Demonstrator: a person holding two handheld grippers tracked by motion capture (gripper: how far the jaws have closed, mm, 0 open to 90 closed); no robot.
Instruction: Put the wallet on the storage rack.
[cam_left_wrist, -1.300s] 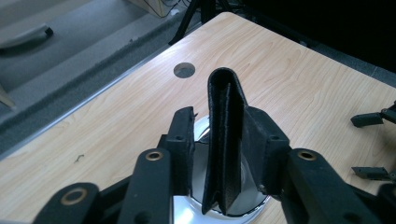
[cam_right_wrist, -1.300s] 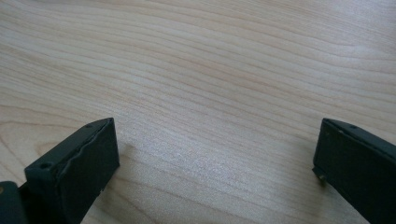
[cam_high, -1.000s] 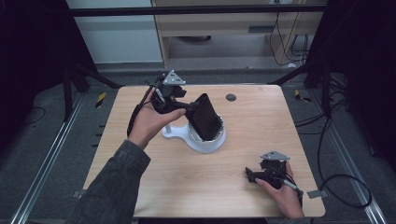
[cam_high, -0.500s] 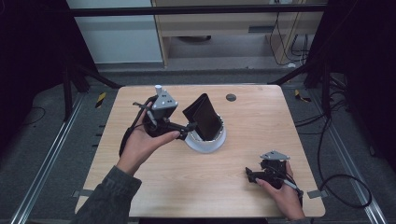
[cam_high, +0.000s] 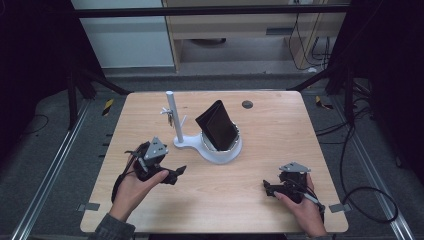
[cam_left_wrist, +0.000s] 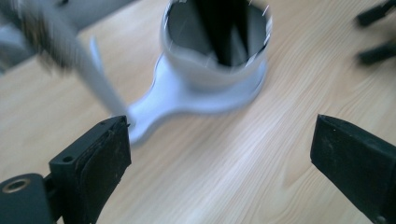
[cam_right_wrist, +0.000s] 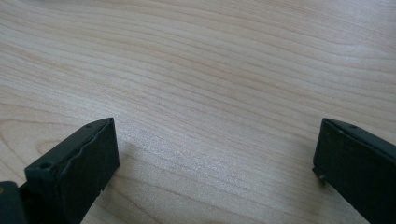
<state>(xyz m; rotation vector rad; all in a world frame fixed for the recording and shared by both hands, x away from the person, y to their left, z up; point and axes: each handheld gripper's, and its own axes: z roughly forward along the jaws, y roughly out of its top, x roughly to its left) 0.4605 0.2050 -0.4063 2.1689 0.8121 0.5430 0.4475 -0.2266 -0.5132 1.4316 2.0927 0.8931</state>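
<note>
Left gripper held low over the tabletop, jaws released and just been opening, nothing between them; ahead of these jaws stands the white holder, its cup carrying the black wallet upright and tilted, its thin post rising ahead and left of the jaws, well apart from them; right gripper low at the near right of the tabletop, jaws released, bare wood between them.
</note>
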